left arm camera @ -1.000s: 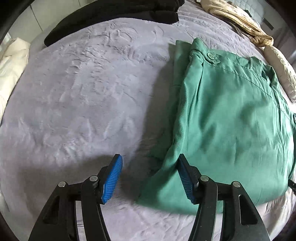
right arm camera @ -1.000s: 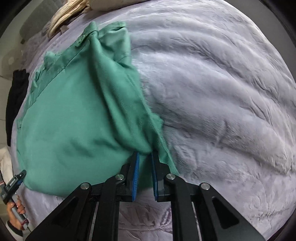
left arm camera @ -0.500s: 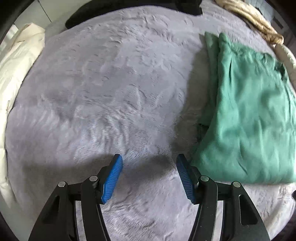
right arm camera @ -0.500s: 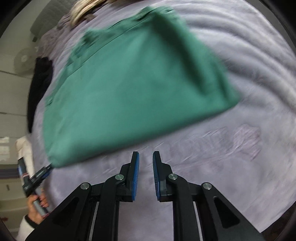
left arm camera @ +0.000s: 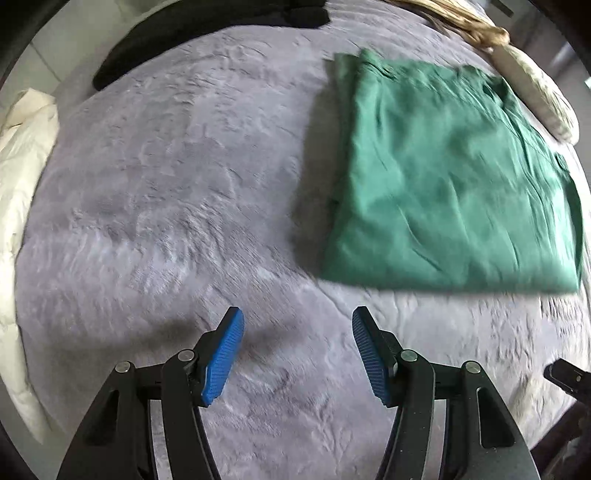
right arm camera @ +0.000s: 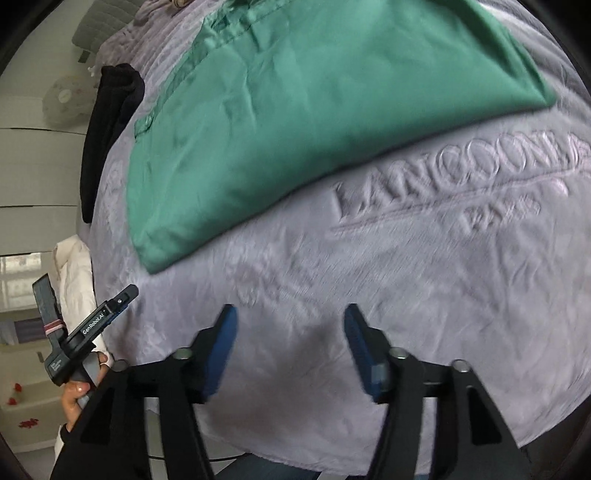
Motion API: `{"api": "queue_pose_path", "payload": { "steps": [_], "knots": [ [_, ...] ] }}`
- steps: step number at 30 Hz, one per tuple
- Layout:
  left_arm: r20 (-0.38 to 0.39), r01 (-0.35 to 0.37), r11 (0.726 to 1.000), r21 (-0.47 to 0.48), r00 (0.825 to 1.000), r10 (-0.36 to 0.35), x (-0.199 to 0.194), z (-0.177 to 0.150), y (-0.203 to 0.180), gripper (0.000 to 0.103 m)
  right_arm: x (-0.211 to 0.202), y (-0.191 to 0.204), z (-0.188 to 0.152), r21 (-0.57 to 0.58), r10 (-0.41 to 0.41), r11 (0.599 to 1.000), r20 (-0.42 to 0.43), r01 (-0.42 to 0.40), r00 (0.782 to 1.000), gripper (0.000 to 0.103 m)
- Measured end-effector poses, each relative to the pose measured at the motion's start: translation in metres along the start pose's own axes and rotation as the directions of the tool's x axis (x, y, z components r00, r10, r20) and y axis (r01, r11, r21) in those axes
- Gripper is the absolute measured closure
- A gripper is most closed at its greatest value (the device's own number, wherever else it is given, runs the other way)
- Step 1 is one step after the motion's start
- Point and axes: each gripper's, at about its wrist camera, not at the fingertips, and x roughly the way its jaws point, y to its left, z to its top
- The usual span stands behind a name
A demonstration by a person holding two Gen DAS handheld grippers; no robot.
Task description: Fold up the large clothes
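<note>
the green garment (left arm camera: 447, 184) lies folded into a flat rectangle on the grey blanket (left arm camera: 166, 192) of the bed, its near edge straight, its layered side edge facing the open stretch of blanket. neither gripper touches it. the left gripper (left arm camera: 297, 354) hangs over bare blanket near the garment's near corner, its jaws spread with nothing between them, having just been opening a little further. the right gripper (right arm camera: 290, 350) hangs over the blanket beside raised lettering (right arm camera: 458, 173), well short of the garment's edge (right arm camera: 229, 229); its jaws have just been opening and stand spread and empty. in the right view a hand (right arm camera: 79, 391) grips the left gripper's handle at the bed's edge. a black garment (left arm camera: 207, 33) lies at the far side, a cream one (left arm camera: 22, 177) along the left edge, and beige fabric (left arm camera: 532, 85) beyond the green garment.
</note>
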Motion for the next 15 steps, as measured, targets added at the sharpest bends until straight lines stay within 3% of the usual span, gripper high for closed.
{"api": "queue_pose_path", "payload": {
  "steps": [1, 2, 7, 8, 9, 15],
  "knots": [
    [0.006, 0.003, 1.000, 0.000, 1.000, -0.003, -0.001, -0.002, -0.001, 0.008, 0.001, 0.003, -0.004, -0.003, -0.001, 1.000, 0.000, 0.001, 1.000, 0.032],
    [0.023, 0.003, 1.000, -0.001, 1.000, -0.003, -0.003, -0.004, -0.003, 0.002, 0.003, 0.006, -0.007, -0.006, -0.002, 1.000, 0.000, 0.002, 1.000, 0.032],
    [0.034, 0.009, 1.000, 0.018, 0.999, -0.009, -0.009, -0.019, -0.005, 0.002, 0.008, 0.016, -0.016, -0.002, -0.002, 1.000, -0.004, 0.002, 1.000, 0.031],
    [0.031, 0.014, 1.000, 0.017, 0.999, -0.014, -0.010, -0.023, -0.004, 0.002, 0.009, 0.017, -0.017, 0.000, -0.003, 1.000, -0.003, 0.003, 1.000, 0.029],
    [0.025, 0.017, 1.000, 0.018, 1.000, -0.017, -0.009, -0.023, -0.004, 0.002, 0.010, 0.017, -0.019, 0.002, -0.002, 1.000, -0.001, 0.002, 1.000, 0.020],
    [0.019, -0.005, 1.000, 0.028, 1.000, 0.005, 0.001, -0.002, -0.016, 0.002, 0.010, 0.021, -0.025, -0.011, 0.024, 1.000, 0.015, -0.023, 1.000, 0.018]
  ]
}}
